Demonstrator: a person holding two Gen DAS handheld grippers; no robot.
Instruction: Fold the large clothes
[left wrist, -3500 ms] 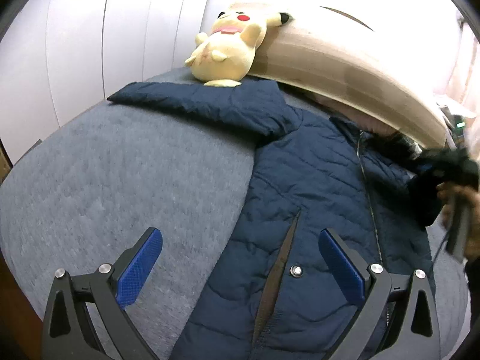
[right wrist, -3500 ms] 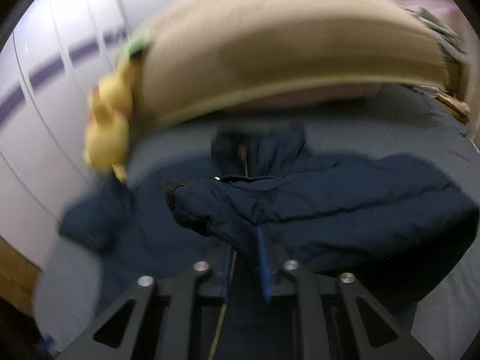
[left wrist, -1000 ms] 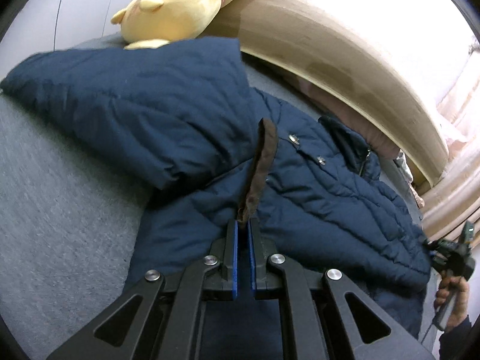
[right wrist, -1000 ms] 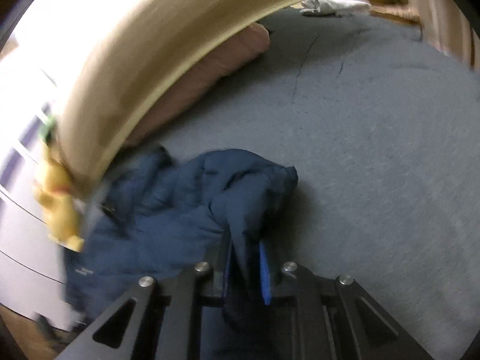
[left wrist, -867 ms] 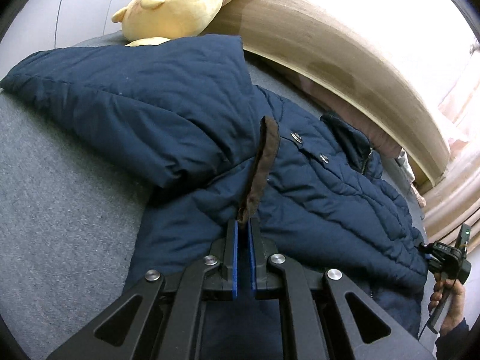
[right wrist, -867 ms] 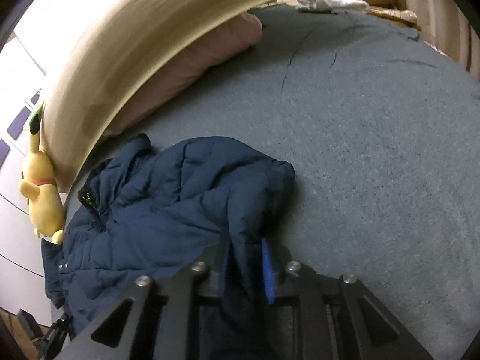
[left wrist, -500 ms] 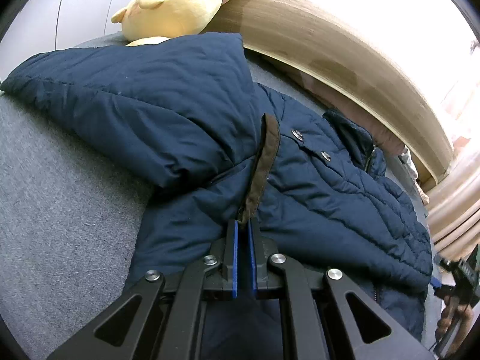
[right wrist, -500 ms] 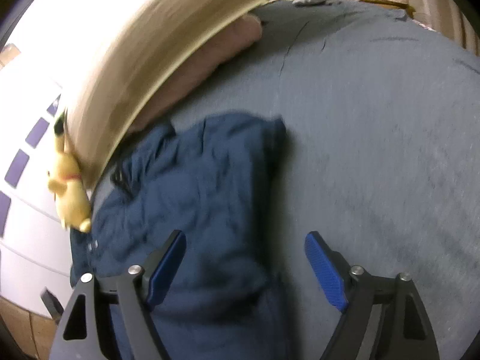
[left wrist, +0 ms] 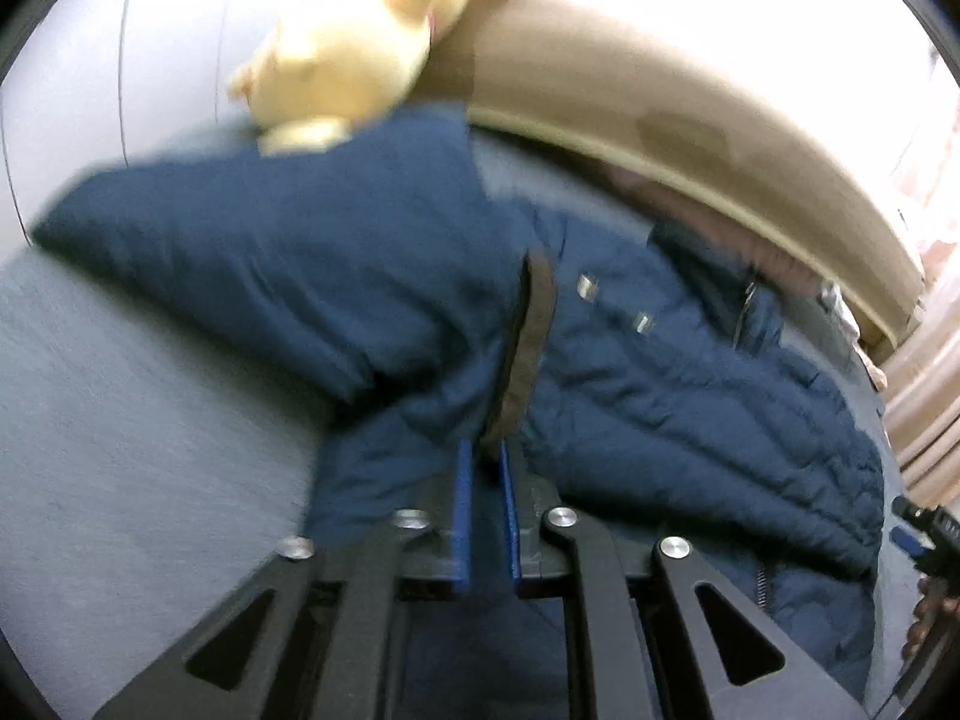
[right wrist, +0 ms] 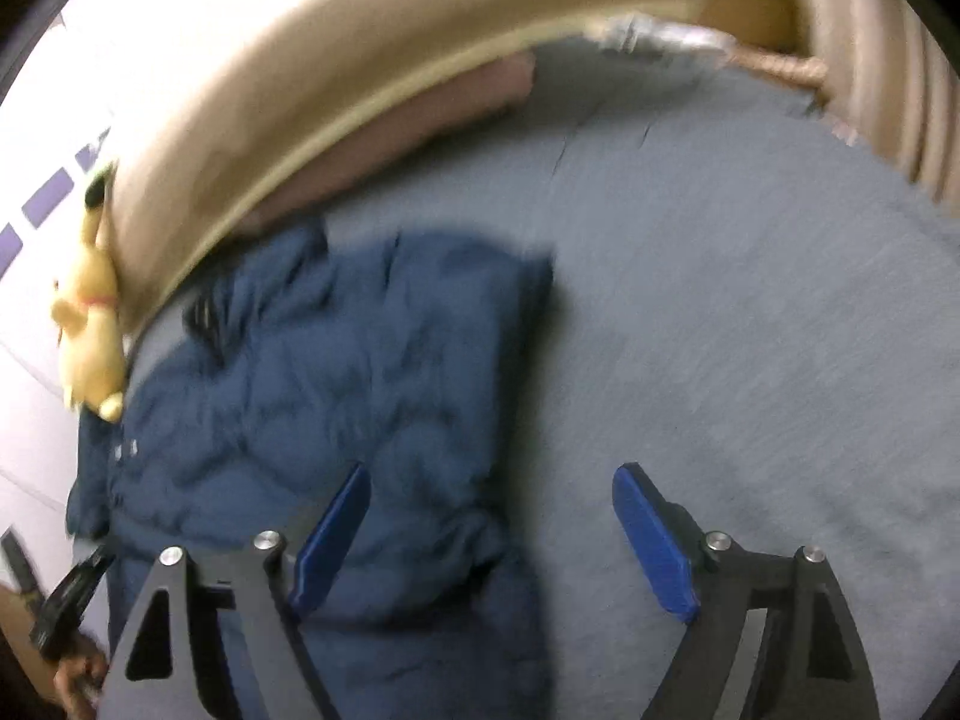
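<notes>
- Navy quilted fabric fills both views: a puffy jacket lies on a grey bed, its collar toward the padded tan headboard.
- A yellow plush toy leans against the headboard at the jacket's upper left corner.
- Both sleeves now lie folded in across the body. A few seconds ago the left sleeve stretched straight out over the bed; now it is doubled over, its brown-lined cuff resting down the middle of the chest.
- The left gripper has just begun to part. A second ago its blue pads were pressed together on the cuff end; now there is a narrow gap, and the cuff tip sits just at the finger ends. The view is blurred, so I cannot tell whether the pads touch it.
- The right gripper has just spread wide. A second ago it pinched the right side of the jacket; now nothing is between its fingers, and the jacket lies flat below and to its left.
- My reading: the sleeve-folding step is finishing, with both sides released or nearly so. What remains is probably folding the body in half, hem toward collar.
- The padding looks springy, so the sleeves may creep open once left alone.
</notes>
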